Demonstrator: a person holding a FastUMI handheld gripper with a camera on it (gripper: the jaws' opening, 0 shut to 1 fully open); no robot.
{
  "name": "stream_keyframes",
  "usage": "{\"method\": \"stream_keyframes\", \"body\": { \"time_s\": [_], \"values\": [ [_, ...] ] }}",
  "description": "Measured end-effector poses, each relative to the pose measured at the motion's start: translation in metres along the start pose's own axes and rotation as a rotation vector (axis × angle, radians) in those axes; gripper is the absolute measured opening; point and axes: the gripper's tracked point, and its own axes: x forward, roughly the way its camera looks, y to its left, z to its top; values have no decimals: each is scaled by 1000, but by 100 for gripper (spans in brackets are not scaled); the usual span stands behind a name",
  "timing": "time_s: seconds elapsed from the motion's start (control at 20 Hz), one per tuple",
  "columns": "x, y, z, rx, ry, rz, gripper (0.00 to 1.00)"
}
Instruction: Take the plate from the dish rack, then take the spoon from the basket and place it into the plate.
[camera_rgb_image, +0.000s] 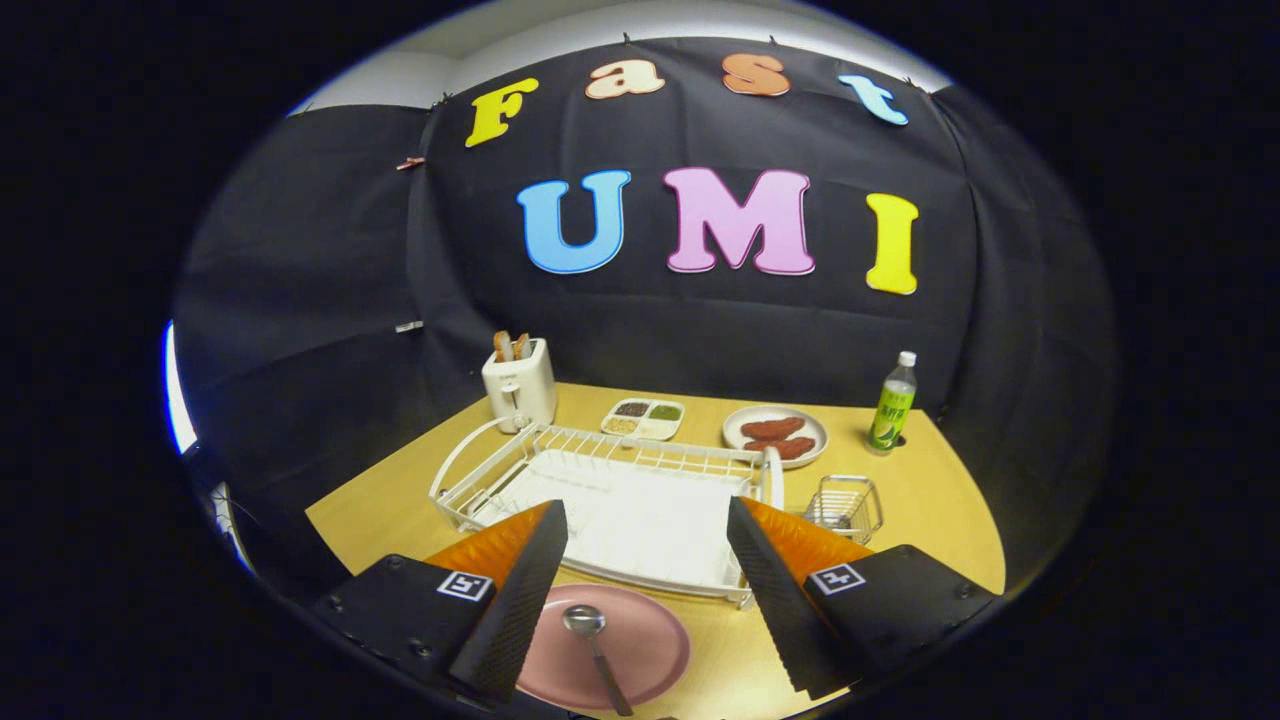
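Resting on the pink plate (640, 655), the spoon (596, 645) lies between the fingers.
Hand-held gripper (640, 640) spread wide, holding nothing; dish rack (610, 500) and basket (845, 505) beyond.

A wooden counter (940, 500) carries a toaster (519, 385), dish rack (610, 490), wire basket (845, 505), bottle (893, 405), and, at six o'clock, a pink plate (640, 650).

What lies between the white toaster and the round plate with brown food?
In the gripper view, a white divided tray of condiments lies between toaster and plate.
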Motion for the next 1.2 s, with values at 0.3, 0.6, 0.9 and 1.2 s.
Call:
{"method": "stream_keyframes", "body": {
  "time_s": [0.3, 0.6, 0.9, 1.2],
  "values": [
    [-34, -12, 96, 7, -185, -78, 98],
    [-95, -54, 123, 25, -284, -209, 98],
    [-126, -94, 83, 94, -217, -318, 98],
    [-132, -103, 88, 102, -226, -355, 99]
  ]
}}
